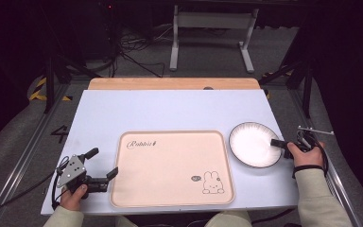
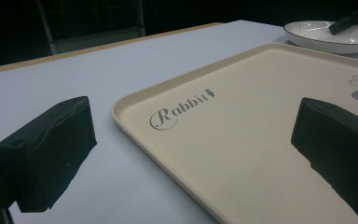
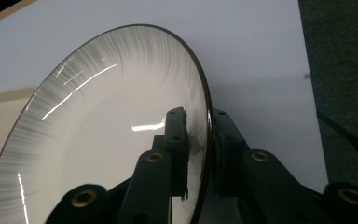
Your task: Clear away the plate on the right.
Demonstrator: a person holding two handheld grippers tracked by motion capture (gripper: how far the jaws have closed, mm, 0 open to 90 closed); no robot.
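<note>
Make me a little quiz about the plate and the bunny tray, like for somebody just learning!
1. True or false: the plate lies on the tray.
2. Which gripper has the plate's rim between its jaws? A left gripper B right gripper
3. Fill in: the word printed on the tray is ____.

Key: 1 false, it sits on the table beside the tray. 2 B. 3 Rabbit.
</note>
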